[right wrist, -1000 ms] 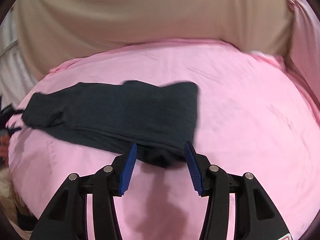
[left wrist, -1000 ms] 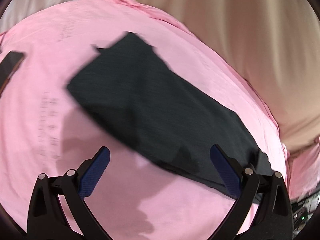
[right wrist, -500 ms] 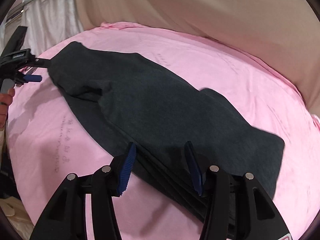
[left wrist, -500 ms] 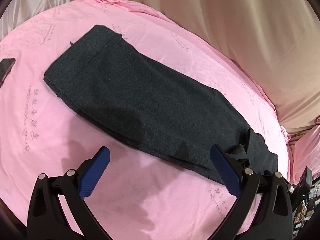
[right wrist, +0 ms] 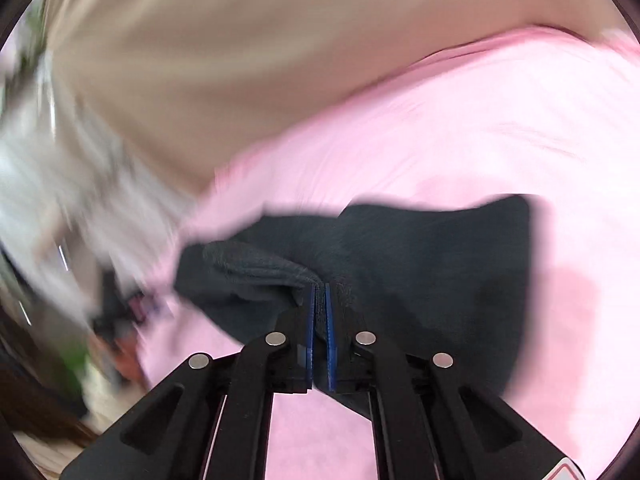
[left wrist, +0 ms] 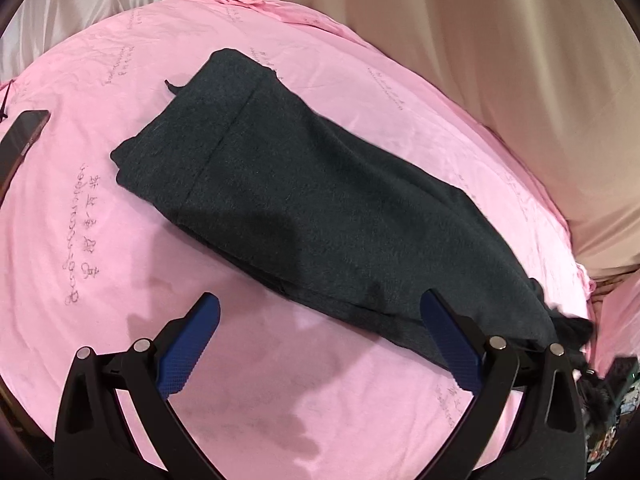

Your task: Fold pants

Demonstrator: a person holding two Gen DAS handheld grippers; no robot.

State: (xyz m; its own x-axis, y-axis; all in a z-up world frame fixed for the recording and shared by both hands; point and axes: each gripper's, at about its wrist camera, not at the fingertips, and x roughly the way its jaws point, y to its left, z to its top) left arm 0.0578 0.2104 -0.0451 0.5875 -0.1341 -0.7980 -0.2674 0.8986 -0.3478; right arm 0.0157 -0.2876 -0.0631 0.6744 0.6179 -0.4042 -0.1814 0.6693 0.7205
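The dark pants (left wrist: 320, 216) lie folded long across the middle of the pink bed (left wrist: 280, 420), so 1 fold looks done. The right gripper (right wrist: 319, 292) has its jaws pinched on 1 end of them, likely for the next fold. The left gripper (left wrist: 320, 340) has wide, empty jaws near the bed's front edge.

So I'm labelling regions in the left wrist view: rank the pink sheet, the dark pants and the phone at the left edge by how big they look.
1. pink sheet, fills most of the frame.
2. pants, a long dark band across it.
3. phone, smallest, though the frame edge cuts it off, so its full size is unsure.
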